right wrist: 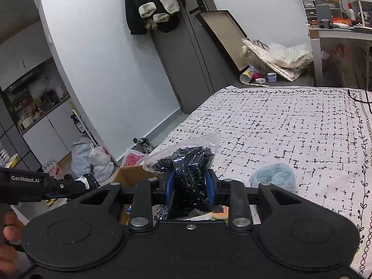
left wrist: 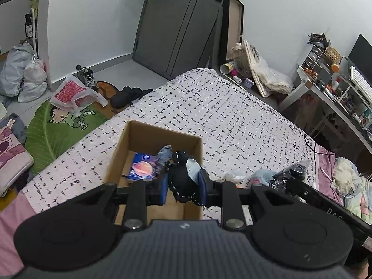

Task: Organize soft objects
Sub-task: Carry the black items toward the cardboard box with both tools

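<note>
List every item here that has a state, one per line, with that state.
Left gripper: shut on the dark stitched cloth, above the box.
Right gripper: shut on the clear bag of black pieces.
Cardboard box: open, on the bed, with a planet-print packet inside.
Blue fluffy thing: lying loose on the bed.
Door: closed.

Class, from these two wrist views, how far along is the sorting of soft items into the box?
Done: a planet-print packet lies in the cardboard box. In hand: the left tongs grip a dark stitched plush over the box; the right tongs hold a bag of black pieces. Left: the blue fluffy item on the bed.
</note>
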Demonstrator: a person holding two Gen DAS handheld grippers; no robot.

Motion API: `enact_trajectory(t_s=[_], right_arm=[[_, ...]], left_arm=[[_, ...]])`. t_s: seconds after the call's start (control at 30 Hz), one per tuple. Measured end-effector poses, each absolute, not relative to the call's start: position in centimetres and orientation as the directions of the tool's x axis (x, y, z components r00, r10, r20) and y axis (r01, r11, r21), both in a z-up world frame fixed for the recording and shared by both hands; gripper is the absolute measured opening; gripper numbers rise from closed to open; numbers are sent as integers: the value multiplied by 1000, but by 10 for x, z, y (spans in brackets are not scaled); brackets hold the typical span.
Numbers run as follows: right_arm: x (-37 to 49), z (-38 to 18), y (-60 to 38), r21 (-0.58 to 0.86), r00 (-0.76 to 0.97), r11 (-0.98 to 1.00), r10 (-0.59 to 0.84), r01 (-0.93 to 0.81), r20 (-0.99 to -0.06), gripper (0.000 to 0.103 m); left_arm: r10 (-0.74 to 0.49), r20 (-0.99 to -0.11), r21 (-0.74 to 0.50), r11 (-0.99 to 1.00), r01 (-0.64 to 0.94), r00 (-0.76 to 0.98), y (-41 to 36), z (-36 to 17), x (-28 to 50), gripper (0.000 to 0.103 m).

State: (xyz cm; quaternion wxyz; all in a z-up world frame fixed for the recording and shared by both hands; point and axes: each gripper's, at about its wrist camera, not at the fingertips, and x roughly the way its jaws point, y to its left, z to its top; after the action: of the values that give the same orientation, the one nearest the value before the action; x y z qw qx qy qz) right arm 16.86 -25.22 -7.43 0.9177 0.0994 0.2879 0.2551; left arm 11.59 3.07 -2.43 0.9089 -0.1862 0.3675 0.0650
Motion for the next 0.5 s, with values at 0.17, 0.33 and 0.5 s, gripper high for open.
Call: enact_trajectory(t_s=[0.17,0.33,0.5], right_arm=[[168,-77,-242,317,707,852,523,-417,-476,28],[165,-80,-230,318,702,845,534,-430,-470,28],[165,-80,-219,315,692,835,551,-452,-466,28]], left_arm=[[-9,-698,-295,915,-277,716,50,-30,116,26],[-6,-706,-307,904,-297,708,64,-40,118,26],[-13,-714,-323,894,-312,700,73,-51,121,26]])
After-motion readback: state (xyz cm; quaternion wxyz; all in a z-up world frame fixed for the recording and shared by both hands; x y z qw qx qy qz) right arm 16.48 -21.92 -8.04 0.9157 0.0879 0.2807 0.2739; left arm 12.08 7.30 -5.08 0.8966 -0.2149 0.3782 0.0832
